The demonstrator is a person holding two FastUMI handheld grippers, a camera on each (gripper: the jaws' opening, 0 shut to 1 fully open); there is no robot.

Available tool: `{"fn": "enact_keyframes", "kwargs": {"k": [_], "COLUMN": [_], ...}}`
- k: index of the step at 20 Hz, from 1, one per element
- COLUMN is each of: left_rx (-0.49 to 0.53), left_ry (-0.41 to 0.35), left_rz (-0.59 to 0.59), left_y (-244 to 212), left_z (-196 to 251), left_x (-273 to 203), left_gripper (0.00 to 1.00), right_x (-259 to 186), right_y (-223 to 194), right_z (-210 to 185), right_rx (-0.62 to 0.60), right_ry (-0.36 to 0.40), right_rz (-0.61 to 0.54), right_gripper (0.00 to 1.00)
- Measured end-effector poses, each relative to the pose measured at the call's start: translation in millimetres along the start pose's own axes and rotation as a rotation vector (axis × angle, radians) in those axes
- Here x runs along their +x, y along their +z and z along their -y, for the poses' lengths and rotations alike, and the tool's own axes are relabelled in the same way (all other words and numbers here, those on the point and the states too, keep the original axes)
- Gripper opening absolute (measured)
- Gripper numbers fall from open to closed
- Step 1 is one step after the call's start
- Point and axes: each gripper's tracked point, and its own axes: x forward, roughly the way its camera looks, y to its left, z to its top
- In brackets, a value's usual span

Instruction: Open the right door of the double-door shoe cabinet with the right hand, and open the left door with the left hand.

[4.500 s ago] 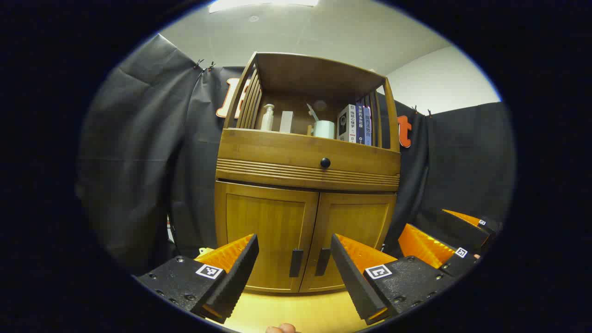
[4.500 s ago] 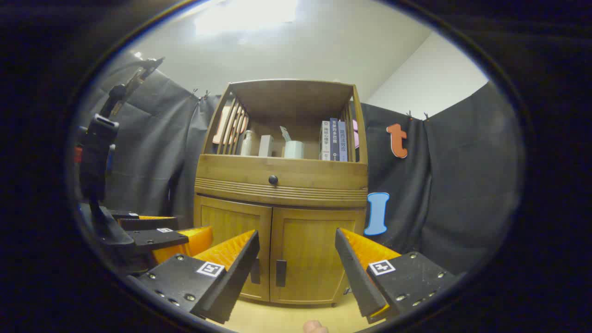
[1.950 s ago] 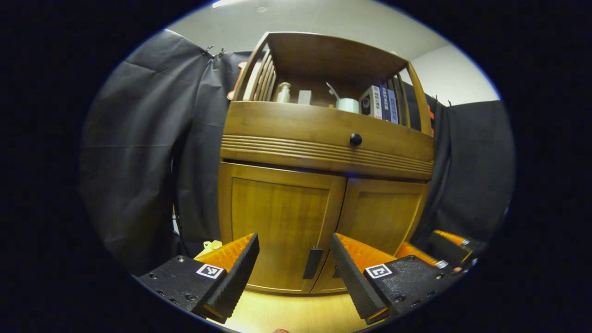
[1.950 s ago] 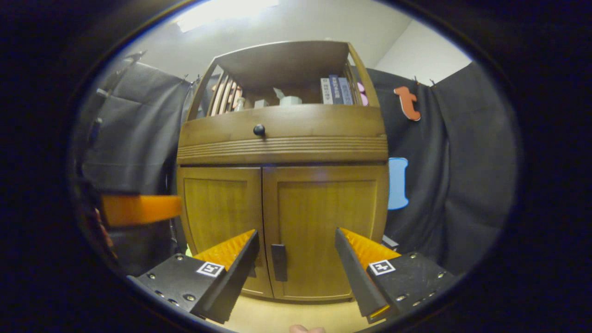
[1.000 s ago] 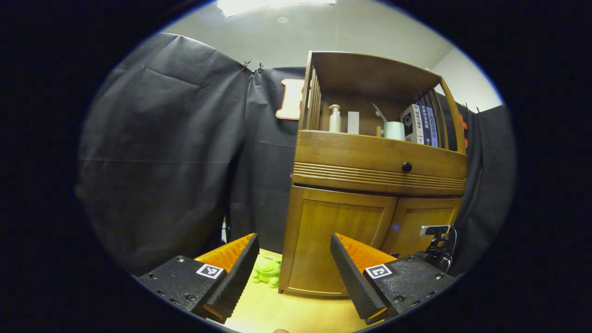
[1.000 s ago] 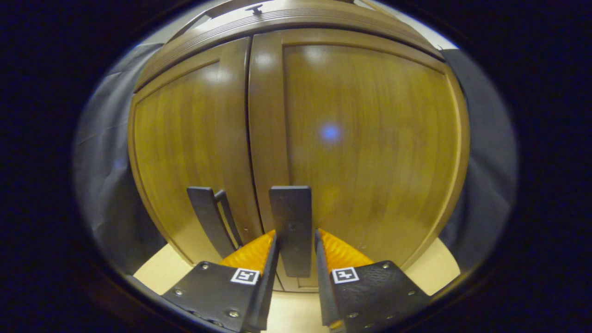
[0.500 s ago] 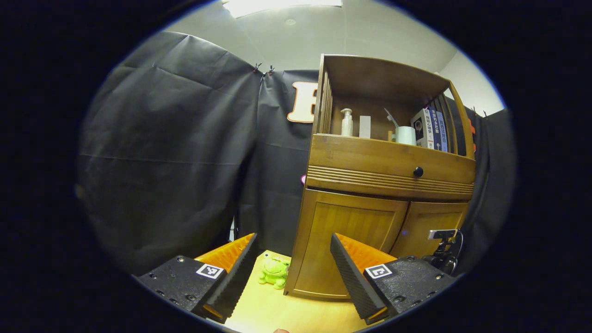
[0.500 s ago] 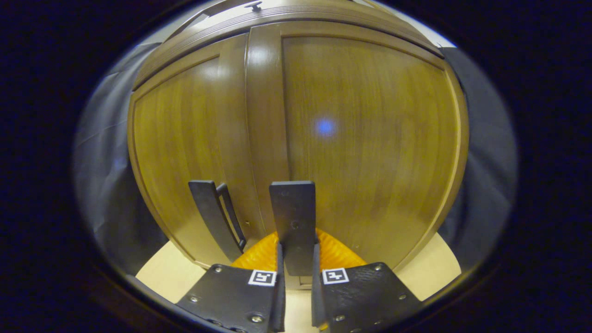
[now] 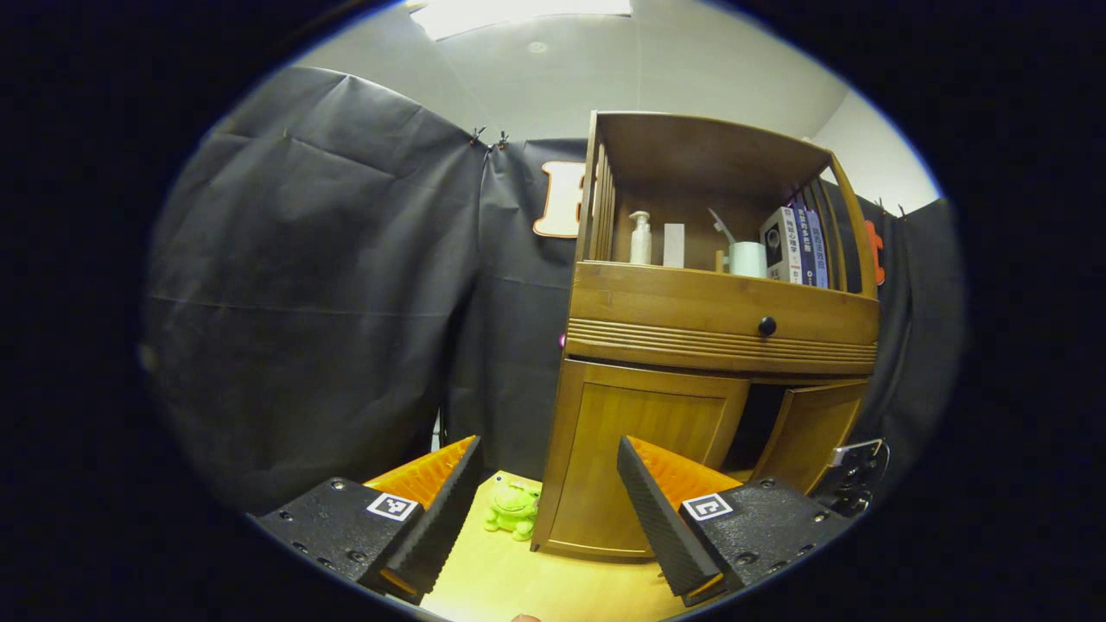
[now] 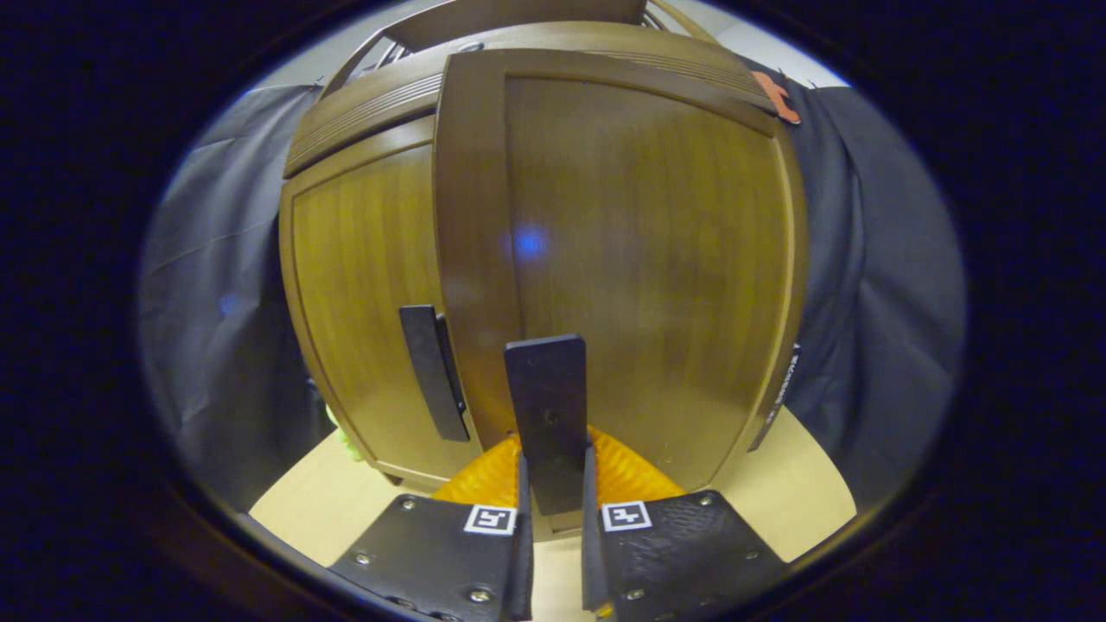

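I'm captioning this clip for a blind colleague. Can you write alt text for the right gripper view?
The right gripper is shut on the right door's handle, and the right door stands swung out ahead of the closed left door. The left handle is untouched.

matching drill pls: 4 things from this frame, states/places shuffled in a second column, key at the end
Things:
1. right door
2. left door
3. left tool
4. toy frog

States or places:
A. on the floor by the cabinet's left side
B. shut
C. open, holding nothing
D. swung partly open, handle clamped by the right tool

Pairs: 1-D, 2-B, 3-C, 4-A
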Motion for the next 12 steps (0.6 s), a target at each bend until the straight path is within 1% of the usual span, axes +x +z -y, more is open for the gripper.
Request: {"fn": "enact_keyframes", "kwargs": {"k": [6,7,8,9,10,12], "left_rx": [-0.010,-0.014,-0.017,-0.021,-0.024,-0.031], "left_ry": [-0.083,-0.098,-0.113,-0.129,-0.145,-0.179], "left_rz": [-0.003,-0.004,-0.005,-0.008,-0.011,-0.018], "left_y": [-0.6,-1.4,-2.0,-2.9,-4.2,-7.5], "left_z": [35.1,40.8,47.5,54.4,61.2,76.1], "left_x": [-12.3,-14.9,-16.3,-17.3,-18.2,-20.3], "left_gripper": [0.95,0.93,0.93,0.95,0.93,0.93], "right_x": [0.5,0.0,0.2,-0.2,0.1,-0.4], "right_y": [0.4,0.5,0.8,0.9,1.5,1.5], "right_z": [1.1,1.3,1.4,1.8,2.1,2.3], "right_rx": [-0.004,-0.004,-0.004,-0.005,-0.005,0.003], "right_ry": [-0.014,-0.017,-0.020,-0.024,-0.027,-0.032], "right_rz": [0.009,0.009,0.010,0.011,0.011,0.011], "right_gripper": [0.22,0.22,0.22,0.22,0.22,0.21]}}
